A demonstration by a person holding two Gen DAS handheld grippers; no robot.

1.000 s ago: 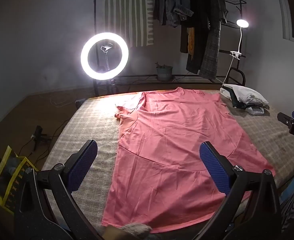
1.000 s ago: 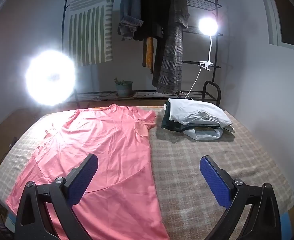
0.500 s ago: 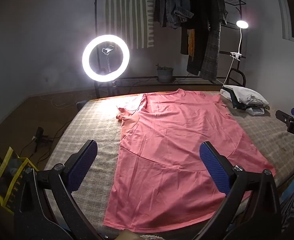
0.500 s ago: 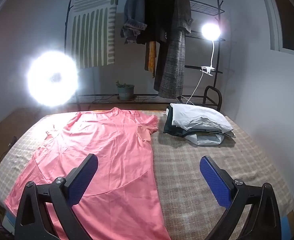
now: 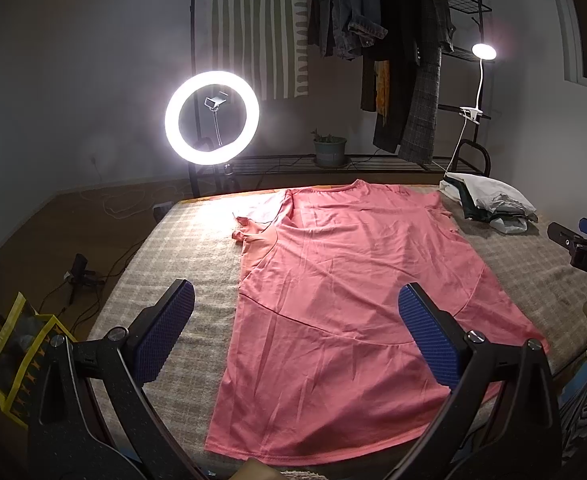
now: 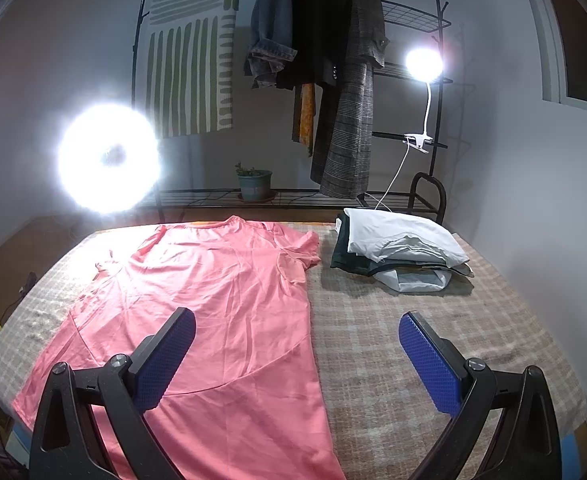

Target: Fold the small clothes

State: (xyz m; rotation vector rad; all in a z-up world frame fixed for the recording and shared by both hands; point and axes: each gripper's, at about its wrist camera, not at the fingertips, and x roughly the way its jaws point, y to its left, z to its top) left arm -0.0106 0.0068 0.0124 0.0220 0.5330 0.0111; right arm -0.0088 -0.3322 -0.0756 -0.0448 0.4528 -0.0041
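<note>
While flat on blanket [image 5: 181, 248], pink shirt [image 5: 357, 280]

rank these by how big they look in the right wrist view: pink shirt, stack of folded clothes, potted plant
1. pink shirt, by far the largest, though nearest the camera.
2. stack of folded clothes, further back on the bed.
3. potted plant, smallest, but farthest away, so true size is unsure.

Pink shirt [image 5: 353, 280] spread flat on checked blanket [image 5: 181, 264], collar toward 12 o'clock, hem toward 6. Left gripper [image 5: 295, 332] held above near hem, jaws wide apart, nothing between blue pads [image 5: 165, 336]. Lit ring light [image 5: 212, 117] at 11 o'clock. Folded pile [image 5: 489, 204] at 2 o'clock, just beside shirt's shoulder. Yellow bag [image 5: 17, 356] on floor at 8 o'clock.
</note>
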